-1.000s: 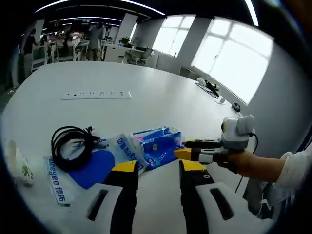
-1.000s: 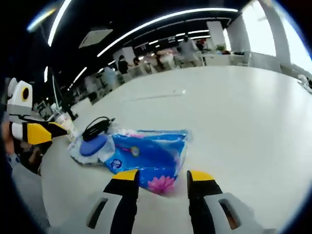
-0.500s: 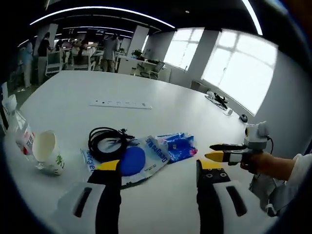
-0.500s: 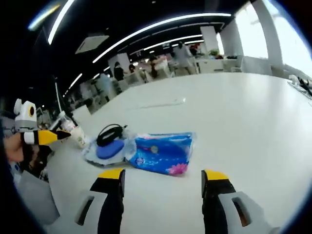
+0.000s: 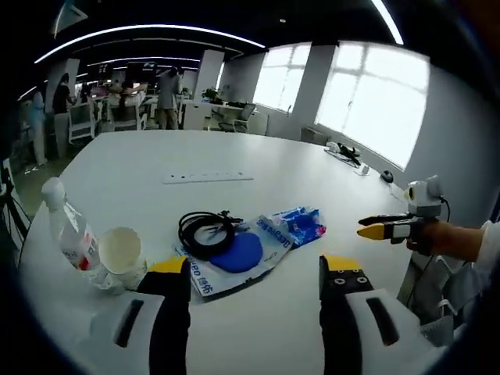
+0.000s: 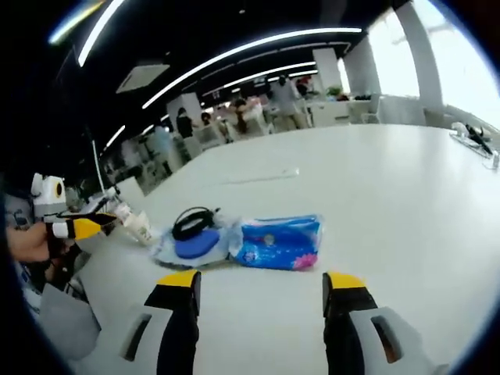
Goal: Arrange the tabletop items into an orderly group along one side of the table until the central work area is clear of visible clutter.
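My left gripper (image 5: 254, 269) stands wide open and empty, held above the near edge of the white table (image 5: 141, 156). From it the clutter lies at about 12 o'clock, a little way off: the blue disc pack (image 5: 234, 254) nearest, the black coiled cable (image 5: 205, 231) lying on its far end, and the blue tissue pack (image 5: 295, 226) at about 1 o'clock, its end touching the disc pack. At 10 o'clock, close to the left jaw, a paper cup (image 5: 121, 251) stands just beside a clear plastic bottle (image 5: 69, 234). A white power strip (image 5: 207, 178) lies well beyond, toward 12.

My right gripper (image 6: 262, 285) is also spread wide with nothing between its jaws. In its view the tissue pack (image 6: 279, 243) sits almost dead ahead at 12, long axis running across my line of approach, from 9 to 3. It looks soft and crinkly, printed with a pink flower at one corner.

I judge the right gripper better aligned with the tissue pack, and the left nearer the cup and bottle. To close on the pack's short side, I'd go straight in.
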The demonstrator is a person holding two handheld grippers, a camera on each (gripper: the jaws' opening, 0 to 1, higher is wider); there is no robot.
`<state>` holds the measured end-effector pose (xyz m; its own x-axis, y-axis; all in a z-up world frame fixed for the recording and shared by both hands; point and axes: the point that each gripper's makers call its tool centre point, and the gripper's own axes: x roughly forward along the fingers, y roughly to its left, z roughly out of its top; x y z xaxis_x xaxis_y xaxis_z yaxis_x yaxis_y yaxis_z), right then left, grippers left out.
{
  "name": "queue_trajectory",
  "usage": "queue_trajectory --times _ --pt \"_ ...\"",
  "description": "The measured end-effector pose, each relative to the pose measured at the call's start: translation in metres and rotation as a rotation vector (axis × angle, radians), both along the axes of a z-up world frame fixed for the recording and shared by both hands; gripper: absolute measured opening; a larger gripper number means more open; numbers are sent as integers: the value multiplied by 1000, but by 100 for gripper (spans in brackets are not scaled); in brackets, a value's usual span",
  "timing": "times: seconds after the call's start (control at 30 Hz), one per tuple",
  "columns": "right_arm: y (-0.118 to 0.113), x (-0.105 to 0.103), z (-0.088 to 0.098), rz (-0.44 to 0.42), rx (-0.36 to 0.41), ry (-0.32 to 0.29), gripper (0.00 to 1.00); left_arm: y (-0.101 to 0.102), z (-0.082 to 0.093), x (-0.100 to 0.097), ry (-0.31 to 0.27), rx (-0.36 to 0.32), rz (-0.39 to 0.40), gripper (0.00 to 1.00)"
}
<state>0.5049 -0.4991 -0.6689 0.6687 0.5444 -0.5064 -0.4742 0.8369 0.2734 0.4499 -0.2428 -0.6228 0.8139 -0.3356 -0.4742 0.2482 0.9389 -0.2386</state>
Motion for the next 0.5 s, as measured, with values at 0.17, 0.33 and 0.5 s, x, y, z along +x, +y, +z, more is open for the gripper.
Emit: queue_trajectory --times 0.17,0.33,0.5 --pt "4 -14 1 -20 -4 10 64 19 2 -8 -13 6 -5 66" --pt "5 -29 -2 -38 -8 22 63 26 -15 -22 22 -10 -4 66" --pt "0 -39 -3 -65 -11 35 62 28 -21 -28 43 -28 -5 65"
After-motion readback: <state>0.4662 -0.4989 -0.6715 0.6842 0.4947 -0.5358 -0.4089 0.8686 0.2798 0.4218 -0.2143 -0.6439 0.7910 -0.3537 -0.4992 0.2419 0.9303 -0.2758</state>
